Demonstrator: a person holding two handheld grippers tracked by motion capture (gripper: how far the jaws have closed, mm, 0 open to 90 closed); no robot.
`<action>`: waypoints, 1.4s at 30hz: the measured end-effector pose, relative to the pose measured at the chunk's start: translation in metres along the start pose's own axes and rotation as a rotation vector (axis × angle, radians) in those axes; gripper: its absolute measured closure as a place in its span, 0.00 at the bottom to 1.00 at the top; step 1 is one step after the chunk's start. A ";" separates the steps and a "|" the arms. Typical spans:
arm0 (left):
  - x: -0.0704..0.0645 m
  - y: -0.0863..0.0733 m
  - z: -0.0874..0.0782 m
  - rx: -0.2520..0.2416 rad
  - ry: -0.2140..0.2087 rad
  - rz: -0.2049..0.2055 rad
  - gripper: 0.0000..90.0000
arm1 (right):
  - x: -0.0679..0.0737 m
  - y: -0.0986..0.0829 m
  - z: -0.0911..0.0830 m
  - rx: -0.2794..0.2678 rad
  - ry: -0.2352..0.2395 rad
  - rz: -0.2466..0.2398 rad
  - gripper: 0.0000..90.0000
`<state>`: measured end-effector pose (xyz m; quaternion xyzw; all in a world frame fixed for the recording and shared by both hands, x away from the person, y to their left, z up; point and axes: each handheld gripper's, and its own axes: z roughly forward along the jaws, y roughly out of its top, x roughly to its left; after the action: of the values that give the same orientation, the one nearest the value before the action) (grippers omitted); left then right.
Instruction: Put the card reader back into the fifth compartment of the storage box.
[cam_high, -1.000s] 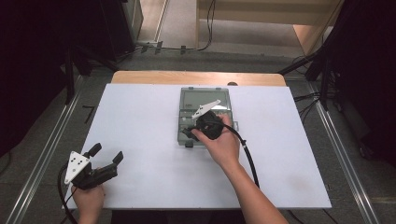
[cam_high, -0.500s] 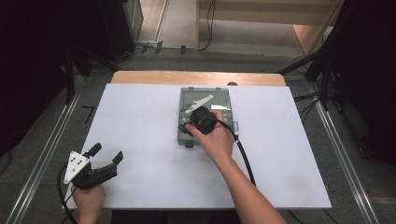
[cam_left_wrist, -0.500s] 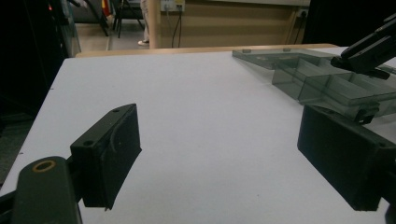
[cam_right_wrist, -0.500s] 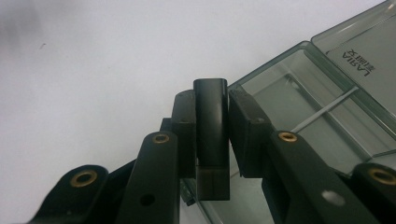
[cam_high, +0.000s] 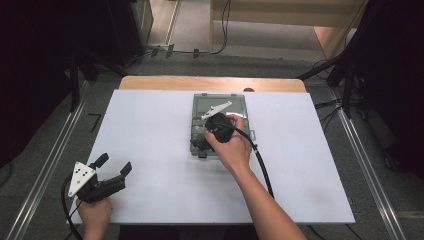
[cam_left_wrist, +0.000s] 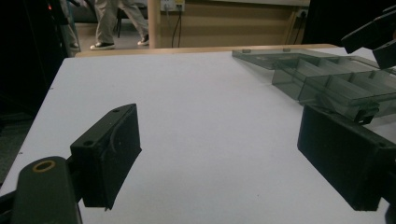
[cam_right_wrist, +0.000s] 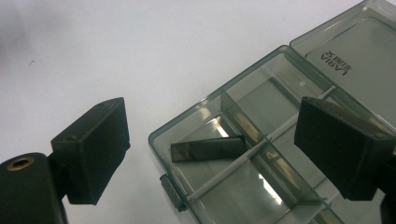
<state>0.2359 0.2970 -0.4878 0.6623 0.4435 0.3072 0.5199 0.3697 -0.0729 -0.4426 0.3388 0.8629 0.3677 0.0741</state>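
A smoky grey plastic compartment box (cam_high: 236, 104) lies open at the table's centre, its labelled lid (cam_right_wrist: 355, 56) folded flat on the far side. A dark flat strip (cam_right_wrist: 208, 148) leans in a corner compartment. My right gripper (cam_high: 201, 145) hovers over the box's near left corner. Its jaws (cam_right_wrist: 210, 112) are open, straddling that corner with nothing between them. My left gripper (cam_high: 115, 163) rests near the table's front left edge, open (cam_left_wrist: 217, 114) and empty, pointing toward the box (cam_left_wrist: 327, 81).
The white table top (cam_high: 150, 130) spreads wide on both sides of the box. A black cable (cam_high: 262, 167) trails from the right gripper across the table. A wooden strip (cam_high: 165, 82) borders the far edge. A person's legs (cam_left_wrist: 116, 23) stand beyond the table.
My right hand and gripper have shifted a little to the left over the box. The left gripper has stayed where it was.
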 end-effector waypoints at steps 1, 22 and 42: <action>0.000 0.000 0.000 0.002 0.000 0.000 0.15 | 0.000 -0.001 -0.001 0.000 0.006 0.004 0.06; 0.000 0.000 0.000 0.008 0.001 0.009 0.15 | -0.003 -0.028 -0.031 -0.071 0.037 0.016 0.00; -0.001 0.000 0.000 0.010 0.001 0.013 0.15 | -0.013 -0.058 -0.050 -0.097 0.020 0.043 0.00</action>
<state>0.2356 0.2963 -0.4879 0.6676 0.4412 0.3087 0.5143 0.3295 -0.1395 -0.4476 0.3497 0.8372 0.4140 0.0736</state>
